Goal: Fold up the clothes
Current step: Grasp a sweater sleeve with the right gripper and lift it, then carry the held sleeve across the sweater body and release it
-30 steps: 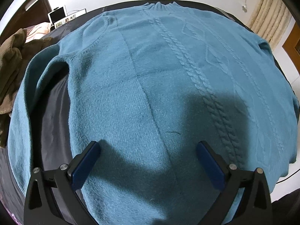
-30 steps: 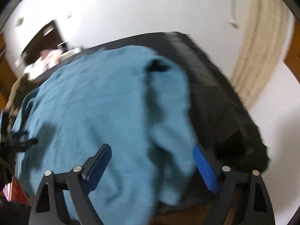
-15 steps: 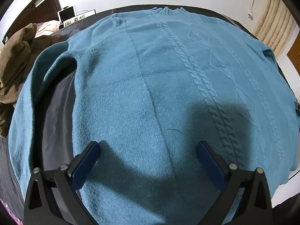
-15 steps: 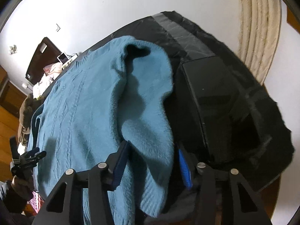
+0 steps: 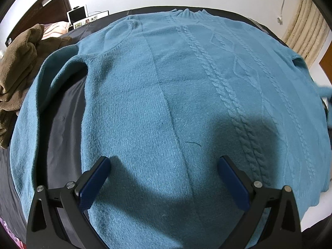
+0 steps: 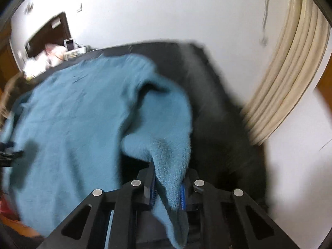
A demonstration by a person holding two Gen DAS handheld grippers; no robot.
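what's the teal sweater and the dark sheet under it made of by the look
Teal cable-knit sweater: soft, fuzzy knit, likely wool or acrylic; raised cable ribs and a napped surface show. Dark sheet: smooth woven fabric with a slight sheen, possibly satin or polyester.

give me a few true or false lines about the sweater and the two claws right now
1. The right claw is shut on a sleeve of the teal sweater. True.
2. The left claw is clamped on the sweater's hem. False: its fingers stand wide apart over the sweater body, gripping nothing.
3. The sweater lies spread on a dark cover. True.
4. The sweater is plain knit all over. False: cable and diamond patterns run down its front.
5. A brown garment is heaped beside the sweater's other sleeve. True.
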